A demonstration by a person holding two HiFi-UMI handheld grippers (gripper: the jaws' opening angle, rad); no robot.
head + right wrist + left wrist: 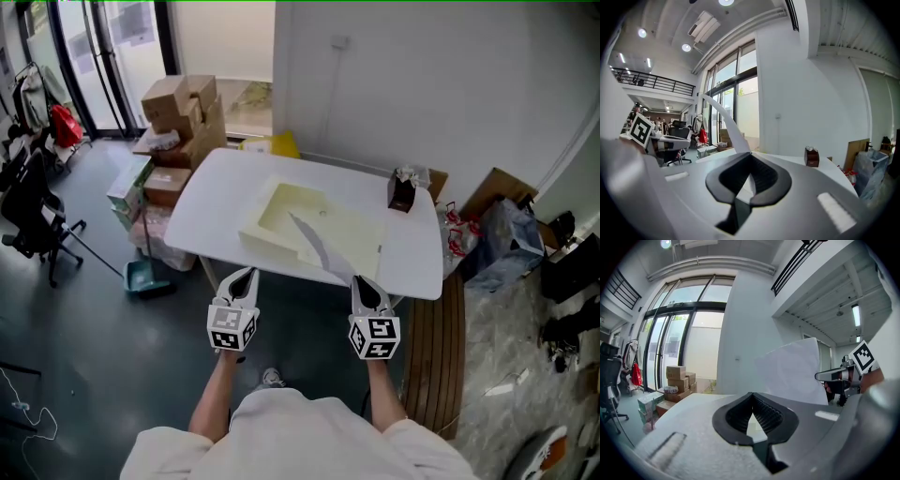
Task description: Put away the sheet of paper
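Sheet of paper (314, 242) clamped in my right tool (360, 279), at the near edge of the counter (220, 187).

I see the right tool's jaws closed on one end of the sheet. From there it curls toward the upper left of the head view, over a pale shallow tray (281, 202) at frame centre. My left tool (248, 273), to the lower left of the sheet, has its jaws together on nothing and is apart from the paper. I count one sheet, two tools, one tray and one small brown box (402, 194) at the counter's upper right. Cardboard boxes (178, 108) are stacked on the floor at upper left, and any print on them is too small to read. Each tool's cube carries black-and-white square markers.
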